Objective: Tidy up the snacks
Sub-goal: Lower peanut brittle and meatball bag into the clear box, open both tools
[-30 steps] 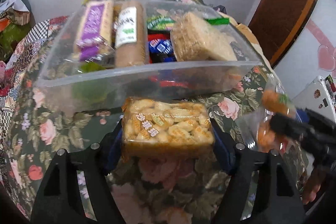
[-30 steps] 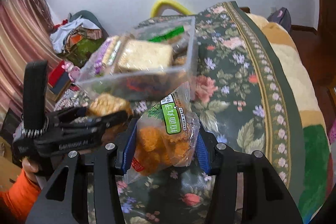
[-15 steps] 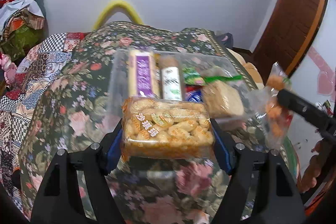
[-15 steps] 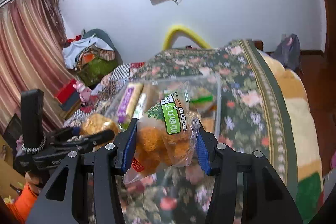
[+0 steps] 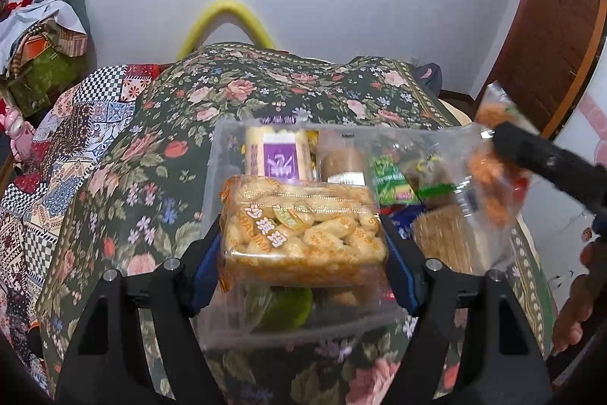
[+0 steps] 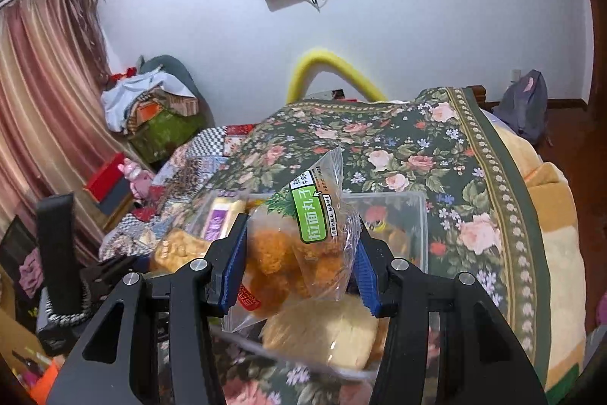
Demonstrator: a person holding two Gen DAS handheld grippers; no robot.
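Between left tool (image 5: 303,245) pads: rigid clear-wrapped pack of pale fried pastry (image 5: 301,234), clamped across width, hovering above clear plastic bin (image 5: 212,200) on floral bedspread (image 5: 159,154). Likely drop-in next. Right tool (image 6: 299,264), closed on crinkly film bag of orange noodle balls (image 6: 288,253), over same bin. Soft bag deforms; pack holds shape. Bin below both tools, part-filled with wrapped bars.

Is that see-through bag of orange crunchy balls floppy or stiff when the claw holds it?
Probably floppy: the clear crinkled bag of orange snack balls bulges and creases between the right claw pads, and its loose top corner sticks up. It looks light, being mostly air and puffy pieces. The balls may crumble if squeezed harder. The thin film could also slip.
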